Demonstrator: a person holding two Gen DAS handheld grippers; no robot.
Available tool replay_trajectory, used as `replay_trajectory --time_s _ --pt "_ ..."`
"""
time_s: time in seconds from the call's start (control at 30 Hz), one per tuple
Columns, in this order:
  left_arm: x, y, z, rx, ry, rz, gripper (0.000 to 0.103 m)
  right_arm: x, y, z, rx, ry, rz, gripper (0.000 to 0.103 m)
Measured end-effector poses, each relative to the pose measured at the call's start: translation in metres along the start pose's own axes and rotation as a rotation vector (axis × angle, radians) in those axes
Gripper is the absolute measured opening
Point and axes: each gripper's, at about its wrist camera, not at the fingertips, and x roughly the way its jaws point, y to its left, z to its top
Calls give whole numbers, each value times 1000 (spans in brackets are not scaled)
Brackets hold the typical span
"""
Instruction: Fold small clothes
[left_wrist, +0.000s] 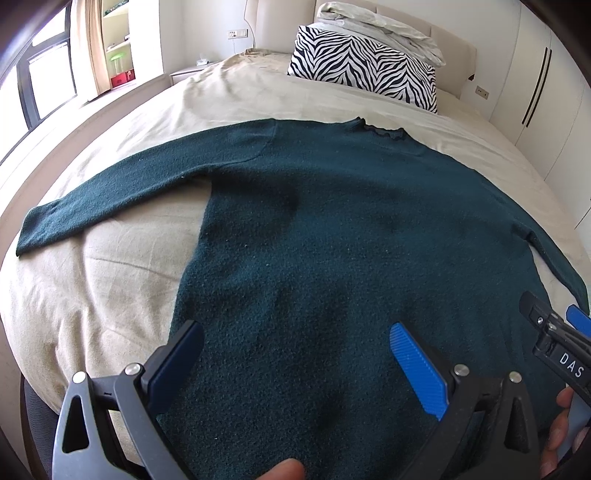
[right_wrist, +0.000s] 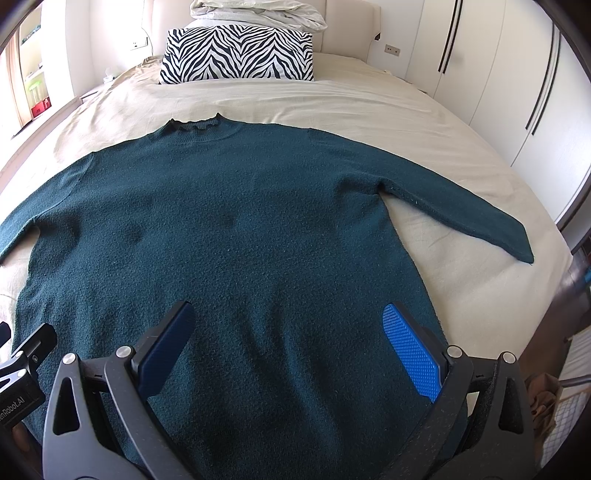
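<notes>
A dark green knit sweater (left_wrist: 325, 229) lies flat on the beige bed (left_wrist: 122, 280), neck away from me, both sleeves spread sideways. In the right wrist view the same sweater (right_wrist: 236, 236) fills the middle. My left gripper (left_wrist: 295, 354) hovers open over the sweater's lower left part, its blue pads wide apart with nothing between them. Over the lower right part my right gripper (right_wrist: 291, 339) is also open and holds nothing. The right gripper's body (left_wrist: 557, 347) shows at the left view's right edge.
A zebra-print pillow (left_wrist: 365, 66) with folded grey bedding (left_wrist: 384, 29) on top sits at the headboard. White wardrobe doors (right_wrist: 491, 74) run along the right side. A window and shelves (left_wrist: 55, 74) are at the left. A person's fingers (left_wrist: 284, 470) show at the bottom.
</notes>
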Motion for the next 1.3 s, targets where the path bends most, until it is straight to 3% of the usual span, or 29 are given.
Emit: replay_trajectory --time_s 0.37,0.53,0.67,0.77,0.97,1.07,1.2,1.3 --pt "-2 2 1 -10 -13 -5 103 -1 -1 1 1 -2 1 103" --pt "-2 2 1 -21 -32 -101 103 -4 -1 2 0 -4 3 103" --pt "8 -4 3 -8 34 -209 103 -7 -9 7 21 -19 10 103" --pt "9 -9 7 -5 41 -141 103 -9 -27 13 72 -37 50 103" --pt "22 -15 19 -18 66 -116 103 10 -120 26 311 -57 150 103" --pt "30 -23 28 -23 91 -158 103 37 -202 28 529 -57 201 103" --pt "40 -40 43 -39 120 -271 103 73 -300 17 771 -58 209 103" --pt "35 -65 54 40 36 -325 103 106 -368 -1 951 -38 253 100"
